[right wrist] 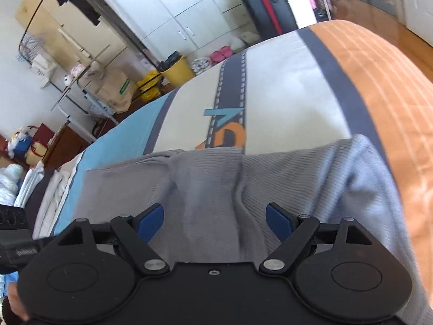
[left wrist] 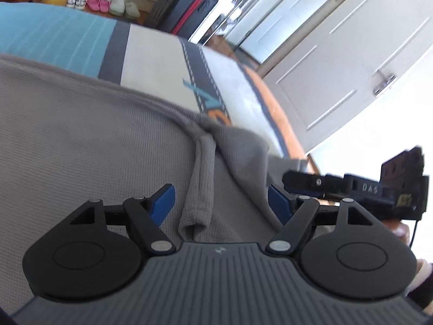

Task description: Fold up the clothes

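A grey waffle-knit garment (left wrist: pixel 81 140) lies spread on the bed; a narrow folded strip of it (left wrist: pixel 199 189) runs toward my left gripper. My left gripper (left wrist: pixel 220 203) is open just above the cloth, its blue pads on either side of that strip, holding nothing. The same garment (right wrist: pixel 211 184) fills the lower right wrist view, with a raised crease (right wrist: pixel 243 203) down its middle. My right gripper (right wrist: pixel 215 223) is open over it, empty. The right gripper's body (left wrist: pixel 351 189) shows at the right of the left wrist view.
The bedspread (right wrist: pixel 284 86) has blue, cream, dark grey and orange bands. A dark suitcase (left wrist: pixel 186 8), shoes (left wrist: pixel 97 4) and a yellow bin (right wrist: pixel 177 70) stand on the floor beyond the bed. White doors (left wrist: pixel 338 54) are at the right.
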### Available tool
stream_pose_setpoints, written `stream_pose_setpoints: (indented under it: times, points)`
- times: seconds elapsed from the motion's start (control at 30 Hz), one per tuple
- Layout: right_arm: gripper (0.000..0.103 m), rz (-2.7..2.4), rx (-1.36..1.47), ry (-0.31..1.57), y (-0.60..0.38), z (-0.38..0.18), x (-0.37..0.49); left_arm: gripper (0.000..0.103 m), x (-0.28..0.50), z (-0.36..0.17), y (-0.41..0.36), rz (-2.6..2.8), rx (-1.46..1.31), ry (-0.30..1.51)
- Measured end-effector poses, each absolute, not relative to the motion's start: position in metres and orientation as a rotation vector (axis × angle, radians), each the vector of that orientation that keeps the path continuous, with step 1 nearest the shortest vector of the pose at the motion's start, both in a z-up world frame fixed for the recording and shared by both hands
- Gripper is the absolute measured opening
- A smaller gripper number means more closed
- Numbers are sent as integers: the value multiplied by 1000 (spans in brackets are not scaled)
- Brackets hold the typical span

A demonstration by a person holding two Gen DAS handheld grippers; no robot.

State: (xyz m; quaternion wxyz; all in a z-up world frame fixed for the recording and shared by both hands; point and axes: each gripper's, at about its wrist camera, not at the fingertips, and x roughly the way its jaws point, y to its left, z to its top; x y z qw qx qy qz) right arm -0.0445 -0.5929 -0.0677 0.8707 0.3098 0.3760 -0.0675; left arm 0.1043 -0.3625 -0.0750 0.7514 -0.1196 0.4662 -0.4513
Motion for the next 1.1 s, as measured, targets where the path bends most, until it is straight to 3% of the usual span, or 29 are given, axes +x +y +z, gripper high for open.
stream_pose_setpoints:
  times: [0.2, 0.33, 0.4, 0.6, 0.77, 0.83, 0.93, 1.1]
  points:
    - [87, -141, 472, 800, -571, -79, -7, 75, 108, -80, -359, -965, -268, 1029]
    - [48, -78, 360, 790, -550, -71, -4, 75, 115, -79, -354, -936, -287, 1018]
    - [40, -43, 296, 789, -537, -67, -4, 75, 121, -80, -349, -917, -310, 1016]
    - [42, 87, 100, 835, -487, -52, -10, 75, 132, -82, -342, -879, -358, 1015]
    - [47, 133, 130, 1026, -465, -38, -26, 76, 130, -80, -342, -921, -415, 989]
    - [62, 79, 203, 1013, -478, -23, -41, 77, 129, -78, -341, -956, -464, 972]
    - [73, -72, 372, 954, -526, -12, -59, 82, 125, -78, -345, -983, -461, 966]
    - [74, -219, 822, 867, -621, -31, -89, 80, 121, -90, -373, -948, -273, 1045]
